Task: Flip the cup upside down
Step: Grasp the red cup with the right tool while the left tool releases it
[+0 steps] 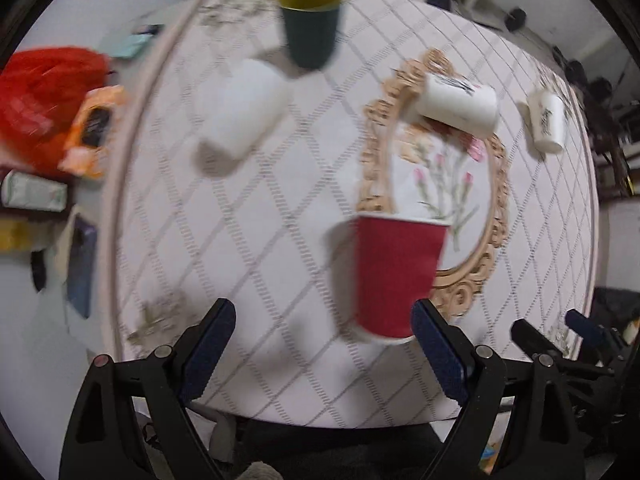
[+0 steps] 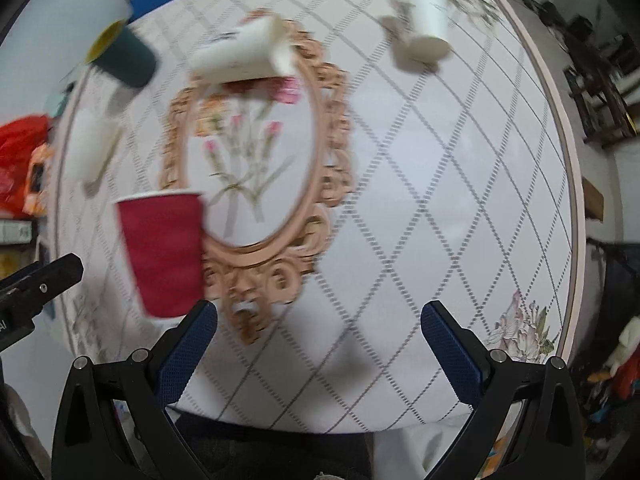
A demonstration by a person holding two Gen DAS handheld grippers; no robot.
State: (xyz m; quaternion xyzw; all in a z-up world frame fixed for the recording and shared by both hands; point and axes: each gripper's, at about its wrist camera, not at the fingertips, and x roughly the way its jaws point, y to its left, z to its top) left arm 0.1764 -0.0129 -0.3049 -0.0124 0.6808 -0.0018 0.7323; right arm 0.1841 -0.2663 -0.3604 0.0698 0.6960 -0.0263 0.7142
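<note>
Five cups stand on the round table [image 2: 440,208]. The paper cup [image 1: 394,276] stands nearest the near edge, just left of the oval medallion [image 2: 256,184] at the table's middle. A printed cup [image 2: 248,54] sits at the medallion's far end. A dark cup [image 1: 312,26] and a plain cup [image 1: 244,110] stand toward the left edge, and a small cup [image 2: 426,20] stands near the far right edge.

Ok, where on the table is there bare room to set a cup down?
Free: the quilted stretch right of the oval floral frame, below the far white cup. Crowded: the far-left side, around the green cup, red cup and tipped white cup.
</note>
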